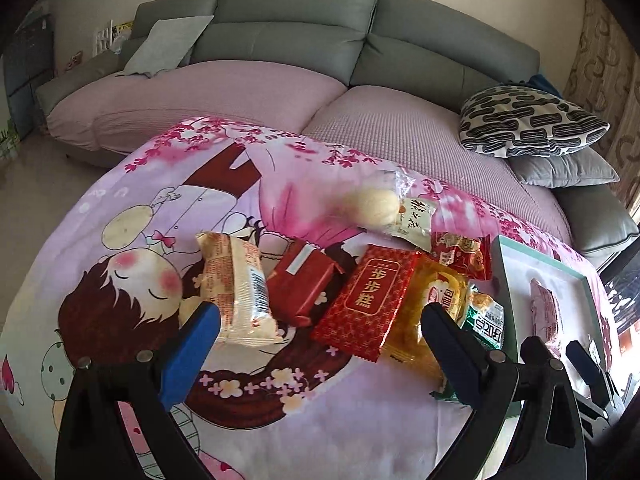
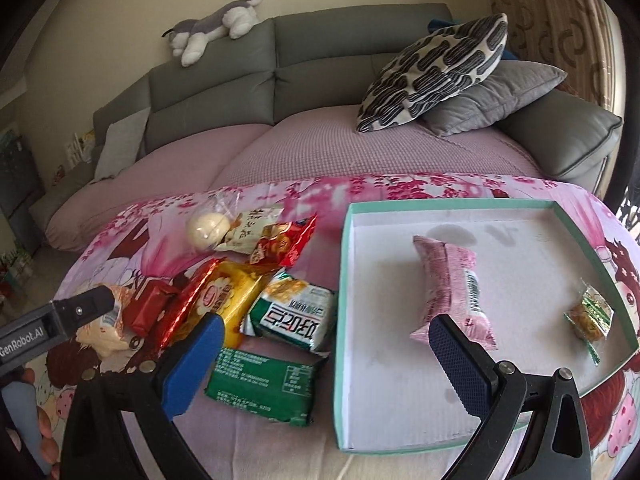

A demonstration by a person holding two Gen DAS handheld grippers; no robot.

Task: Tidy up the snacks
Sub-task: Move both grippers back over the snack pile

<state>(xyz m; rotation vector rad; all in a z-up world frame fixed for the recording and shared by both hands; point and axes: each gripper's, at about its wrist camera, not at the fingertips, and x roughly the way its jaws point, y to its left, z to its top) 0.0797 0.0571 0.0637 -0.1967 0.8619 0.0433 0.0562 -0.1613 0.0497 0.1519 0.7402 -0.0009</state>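
Snack packets lie in a loose pile on a cartoon-print cloth. My left gripper is open and empty above a red packet with gold lettering, between a pale bread packet and a yellow packet. My right gripper is open and empty, straddling the left wall of a teal-rimmed tray. The tray holds a pink packet and a small green-and-gold packet. A green-and-white packet and a dark green packet lie left of the tray.
A small red box-shaped packet, a round bun in clear wrap and a red crinkly packet lie in the pile. A grey sofa with pink seat covers stands behind, with a patterned cushion.
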